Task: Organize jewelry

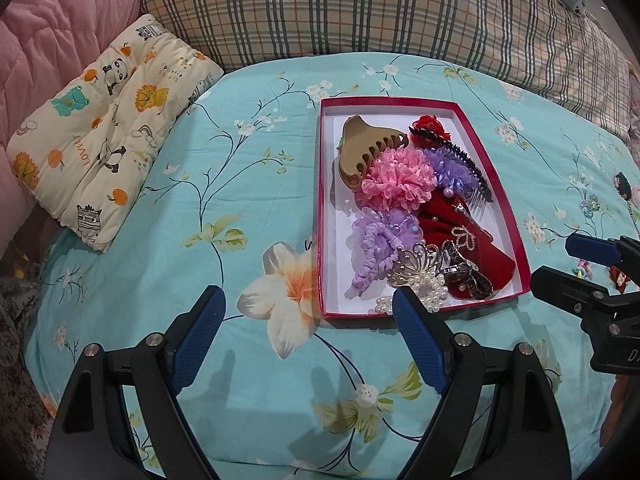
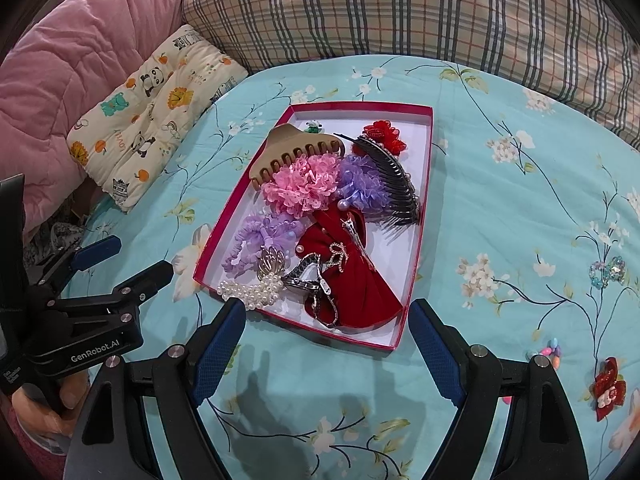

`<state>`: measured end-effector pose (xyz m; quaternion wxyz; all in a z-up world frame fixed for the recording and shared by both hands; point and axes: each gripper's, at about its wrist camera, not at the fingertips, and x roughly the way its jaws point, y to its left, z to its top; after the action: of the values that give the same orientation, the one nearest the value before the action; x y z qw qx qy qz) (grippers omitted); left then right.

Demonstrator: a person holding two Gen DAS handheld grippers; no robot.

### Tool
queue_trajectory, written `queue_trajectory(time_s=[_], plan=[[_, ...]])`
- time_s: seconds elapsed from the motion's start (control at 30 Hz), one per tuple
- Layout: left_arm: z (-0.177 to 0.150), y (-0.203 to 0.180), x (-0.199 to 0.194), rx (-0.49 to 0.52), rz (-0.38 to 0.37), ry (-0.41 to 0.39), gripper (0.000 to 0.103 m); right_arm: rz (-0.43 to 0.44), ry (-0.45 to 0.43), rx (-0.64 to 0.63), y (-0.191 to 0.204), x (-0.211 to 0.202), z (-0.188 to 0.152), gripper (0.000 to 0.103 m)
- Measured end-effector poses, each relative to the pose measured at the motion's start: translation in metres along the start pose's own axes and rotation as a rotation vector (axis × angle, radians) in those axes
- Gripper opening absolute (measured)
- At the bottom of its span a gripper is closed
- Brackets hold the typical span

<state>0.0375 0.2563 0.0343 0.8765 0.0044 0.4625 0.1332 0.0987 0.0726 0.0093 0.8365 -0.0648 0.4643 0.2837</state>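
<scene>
A red-rimmed box (image 1: pixel 400 100) (image 2: pixel 360 105) lies on the turquoise floral bedsheet. It holds a tan claw clip (image 1: pixel 360 148) (image 2: pixel 288 148), a pink scrunchie (image 1: pixel 400 178) (image 2: pixel 304 184), a black comb (image 2: pixel 400 188), a red velvet bow (image 1: pixel 472 240) (image 2: pixel 360 280) and a pearl bracelet (image 2: pixel 252 290). My left gripper (image 1: pixel 306 300) (image 2: pixel 136 258) hovers open at the box's near left corner, holding nothing. My right gripper (image 2: pixel 328 308) (image 1: pixel 560 264) stands open over the box's near edge, also holding nothing. Loose on the sheet to the right lie a sequin bow (image 2: pixel 608 270), a red flower clip (image 2: pixel 608 390) and coloured beads (image 2: pixel 550 350).
A cream animal-print pillow (image 1: pixel 104 136) (image 2: pixel 152 120) lies to the left of the box. A plaid pillow (image 1: pixel 360 8) (image 2: pixel 400 12) and a pink quilt (image 1: pixel 48 40) (image 2: pixel 80 52) close off the far side. A hand (image 2: pixel 40 412) grips the left gripper's handle.
</scene>
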Motion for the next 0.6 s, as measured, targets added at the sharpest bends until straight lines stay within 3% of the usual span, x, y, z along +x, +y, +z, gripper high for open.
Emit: queue_trajectory(time_s=[0.6], plan=[[0.0011, -0.0003, 0.0010, 0.003, 0.012, -0.018, 0.086, -0.002, 0.003, 0.001, -0.0007, 0.0022, 0.0004, 0.085]])
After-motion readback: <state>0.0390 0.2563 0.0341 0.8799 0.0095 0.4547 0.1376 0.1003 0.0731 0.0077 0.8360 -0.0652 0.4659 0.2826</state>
